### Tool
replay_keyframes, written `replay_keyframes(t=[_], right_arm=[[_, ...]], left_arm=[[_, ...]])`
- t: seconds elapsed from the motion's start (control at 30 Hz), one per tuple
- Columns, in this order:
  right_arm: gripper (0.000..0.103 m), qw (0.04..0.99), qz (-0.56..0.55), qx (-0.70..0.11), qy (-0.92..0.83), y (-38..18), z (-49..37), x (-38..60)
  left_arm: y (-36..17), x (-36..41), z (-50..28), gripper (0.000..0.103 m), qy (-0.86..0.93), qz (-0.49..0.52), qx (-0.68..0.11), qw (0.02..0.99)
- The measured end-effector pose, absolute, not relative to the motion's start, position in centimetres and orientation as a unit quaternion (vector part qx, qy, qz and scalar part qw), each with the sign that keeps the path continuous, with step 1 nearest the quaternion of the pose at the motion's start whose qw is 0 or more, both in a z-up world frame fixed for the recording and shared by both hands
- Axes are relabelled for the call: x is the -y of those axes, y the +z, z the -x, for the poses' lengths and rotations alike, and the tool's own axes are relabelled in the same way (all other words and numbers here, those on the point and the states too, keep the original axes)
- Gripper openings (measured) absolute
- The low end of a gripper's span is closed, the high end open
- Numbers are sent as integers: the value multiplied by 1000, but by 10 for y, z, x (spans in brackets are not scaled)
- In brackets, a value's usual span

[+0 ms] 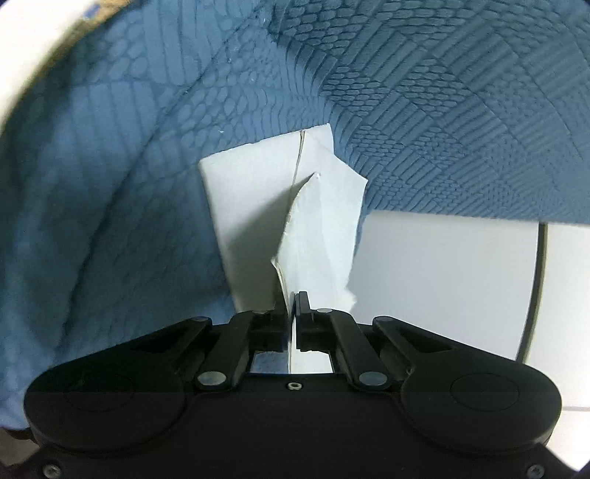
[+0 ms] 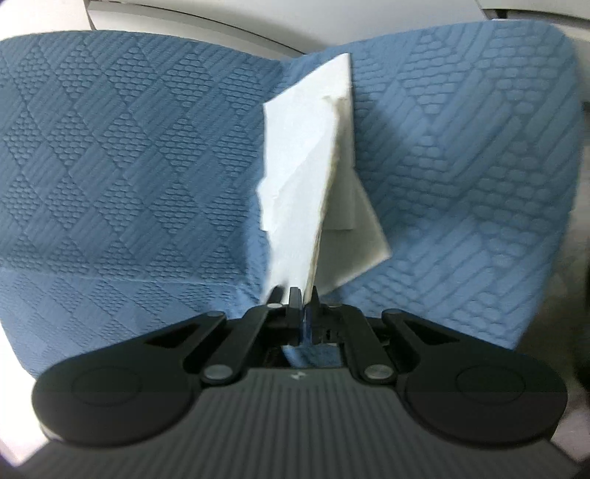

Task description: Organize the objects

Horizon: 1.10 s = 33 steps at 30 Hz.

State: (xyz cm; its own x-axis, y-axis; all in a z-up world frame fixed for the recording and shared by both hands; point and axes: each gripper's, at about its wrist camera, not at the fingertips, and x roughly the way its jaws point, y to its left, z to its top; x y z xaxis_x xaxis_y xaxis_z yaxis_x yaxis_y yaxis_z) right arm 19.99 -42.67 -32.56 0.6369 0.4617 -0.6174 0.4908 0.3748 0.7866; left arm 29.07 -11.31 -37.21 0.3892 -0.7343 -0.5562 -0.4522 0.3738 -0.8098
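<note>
A blue cloth (image 1: 442,110) with a pressed diamond pattern fills most of the left wrist view. My left gripper (image 1: 304,132) is over it with its white fingers (image 1: 243,206) pressed together. I cannot tell whether a fold is caught between them. The cloth's edge runs just right of the fingers. In the right wrist view the same cloth (image 2: 129,147) lies spread, with a raised fold running toward the camera. My right gripper (image 2: 343,92) is shut, and a strip of blue cloth shows between its jaws near their base.
A white tabletop (image 1: 442,287) shows bare to the right of the cloth edge, crossed by a dark curved line (image 1: 540,294). A pale surface with a rounded edge (image 2: 221,18) lies beyond the cloth. Dark floor shows at far right (image 2: 579,258).
</note>
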Motion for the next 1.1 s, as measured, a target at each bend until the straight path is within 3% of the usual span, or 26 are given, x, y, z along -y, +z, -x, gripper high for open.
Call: replay_keyframes(t=[0.37, 1.1], right_arm=[[5, 742, -512, -432, 16, -301, -182, 437], [5, 763, -431, -468, 116, -217, -161, 402]], left_arm=[[-324, 105, -256, 2, -134, 502, -519, 679], [-234, 52, -178, 4, -118, 510, -469, 712]])
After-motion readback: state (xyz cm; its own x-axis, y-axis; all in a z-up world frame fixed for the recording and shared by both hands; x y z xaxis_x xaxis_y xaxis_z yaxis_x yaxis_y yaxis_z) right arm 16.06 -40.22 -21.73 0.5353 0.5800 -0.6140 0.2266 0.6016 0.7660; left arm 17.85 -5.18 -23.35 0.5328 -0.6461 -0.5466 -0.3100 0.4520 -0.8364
